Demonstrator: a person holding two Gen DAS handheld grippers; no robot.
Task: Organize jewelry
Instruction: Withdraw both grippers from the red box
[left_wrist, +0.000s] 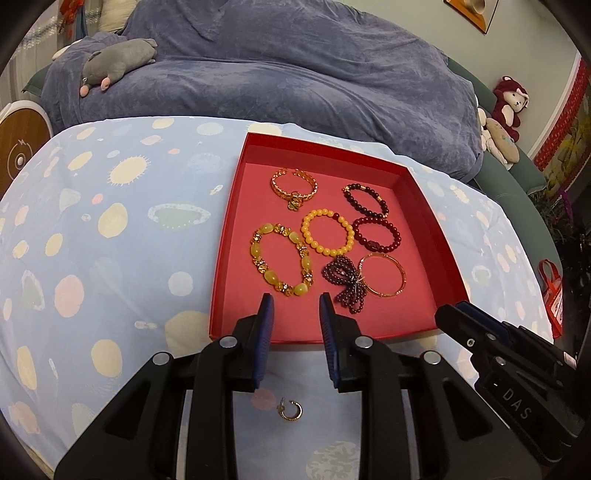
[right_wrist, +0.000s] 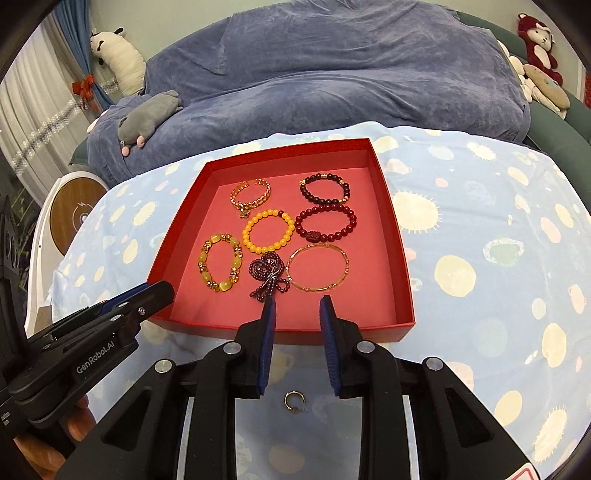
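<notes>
Both pairs of jaws stand spread with nothing between them. The left gripper (left_wrist: 296, 301) hovers over the near edge of the red box (left_wrist: 421, 192), and the right gripper (right_wrist: 297, 302) hangs beside it at the same edge; each shows in the other's view, the right gripper at four o'clock in the left wrist view, the left gripper at eight o'clock in the right wrist view.

The one piece not yet in the box is a small gold open ring (left_wrist: 290, 409), lying on the patterned blue cloth (left_wrist: 92, 221) at six o'clock, below the jaws and short of the box's near wall. It shows in the right wrist view too (right_wrist: 294, 401).

Picking it up looks like the step in hand. One gripper should do it while the other holds clear. The ring lies flat and is thin, so the jaws probably need to come down almost vertically, straddle the band and close gently; the soft cloth may bunch up and get pinched with it.

Inside the box, seven bracelets are laid out, among them a yellow bead bracelet (left_wrist: 327, 232), a dark purple bead cluster (left_wrist: 347, 282) and a thin gold bangle (left_wrist: 384, 275). The bare red floor at the near left corner seems the safest place to set the ring down without disturbing them.
</notes>
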